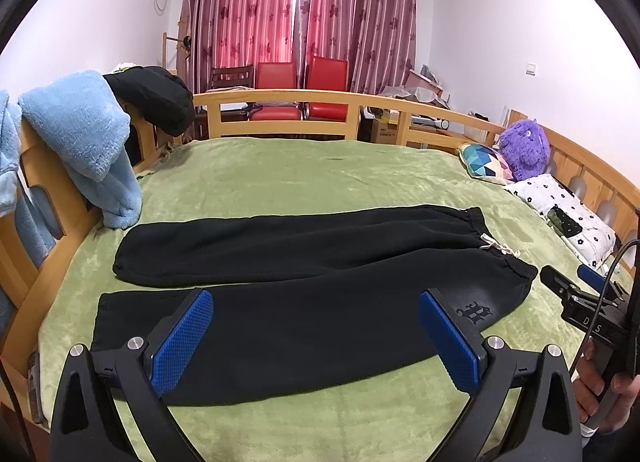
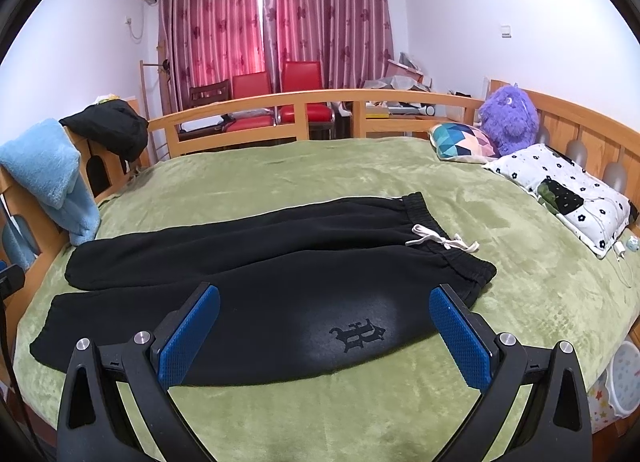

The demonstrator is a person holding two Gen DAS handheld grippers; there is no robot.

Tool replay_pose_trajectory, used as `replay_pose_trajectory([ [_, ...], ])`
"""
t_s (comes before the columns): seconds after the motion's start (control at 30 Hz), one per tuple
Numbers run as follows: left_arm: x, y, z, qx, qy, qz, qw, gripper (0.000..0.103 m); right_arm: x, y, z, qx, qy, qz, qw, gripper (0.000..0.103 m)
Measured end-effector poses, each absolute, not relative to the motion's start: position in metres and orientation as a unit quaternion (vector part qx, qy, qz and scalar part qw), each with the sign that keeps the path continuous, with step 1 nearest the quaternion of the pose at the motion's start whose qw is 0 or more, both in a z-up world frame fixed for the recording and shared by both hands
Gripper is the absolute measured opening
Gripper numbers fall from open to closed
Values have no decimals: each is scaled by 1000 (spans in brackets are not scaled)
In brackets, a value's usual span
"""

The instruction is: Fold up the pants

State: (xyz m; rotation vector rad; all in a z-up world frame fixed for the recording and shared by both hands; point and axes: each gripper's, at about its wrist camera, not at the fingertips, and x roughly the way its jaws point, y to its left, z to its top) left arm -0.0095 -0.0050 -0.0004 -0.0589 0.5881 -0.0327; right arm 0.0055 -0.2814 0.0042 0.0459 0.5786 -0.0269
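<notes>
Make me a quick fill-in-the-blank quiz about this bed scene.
1. The black pants lie flat on a ____ blanket.
2. The drawstring at the waistband is ____.
3. Both the left hand-held gripper and right hand-held gripper are ____.
4. The plush toy is ____.

Missing words: green; white; open; purple
</notes>
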Motion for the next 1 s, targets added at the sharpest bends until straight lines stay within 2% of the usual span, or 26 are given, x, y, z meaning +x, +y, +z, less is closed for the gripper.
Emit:
replay_pose_trajectory([
  [1.0,-12,-1,8,-29,283,-9,959,103,7,-263,-4,5,290,3,957,103],
])
